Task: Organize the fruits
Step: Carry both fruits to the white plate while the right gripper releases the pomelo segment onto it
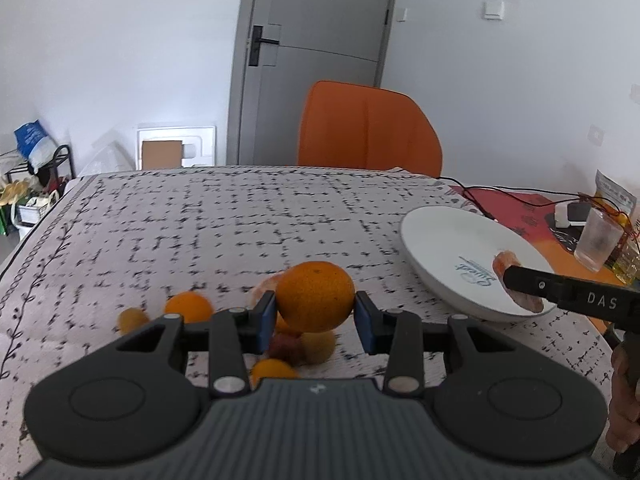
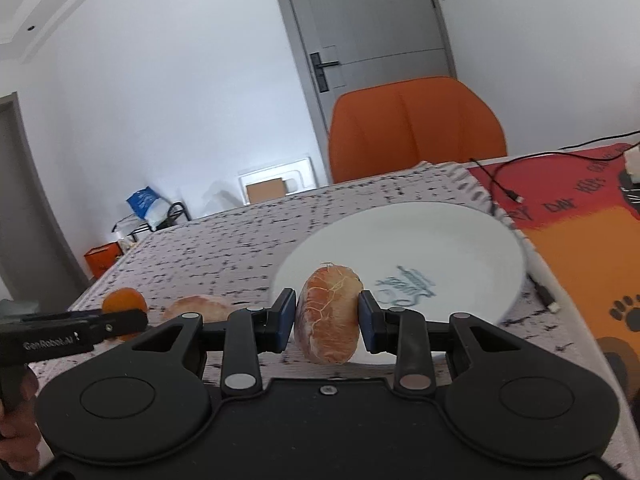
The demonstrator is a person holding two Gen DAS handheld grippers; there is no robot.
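Currently both grippers carry fruit above the table (image 1: 200,220).

Left gripper (image 1: 315,314): blue pads (image 1: 267,316) pinch an orange (image 1: 315,297) from both sides, held clear of the cloth. Below and around it on the table lie more fruit: a small orange (image 1: 188,307), a smaller one (image 1: 133,319) just left of it, another (image 1: 274,372) near the gripper body, and a reddish fruit (image 1: 285,348) under the held orange. A peeled piece (image 1: 266,291) sits just behind the left pad, partly hidden.

Right gripper (image 2: 327,316): pads (image 2: 285,318) pinch a peeled, pinkish fruit (image 2: 330,314) with white pith, held on edge over the near rim of the plate (image 2: 440,240). From the left wrist view the same fruit hangs over the plate's near right part; I cannot tell whether it touches the plate. The plate is white with blue lettering and stands on the table's right side, beside a red-orange mat (image 2: 580,220).

An orange chair (image 1: 368,128) stands behind the table; a glass (image 1: 598,240) is at far right.
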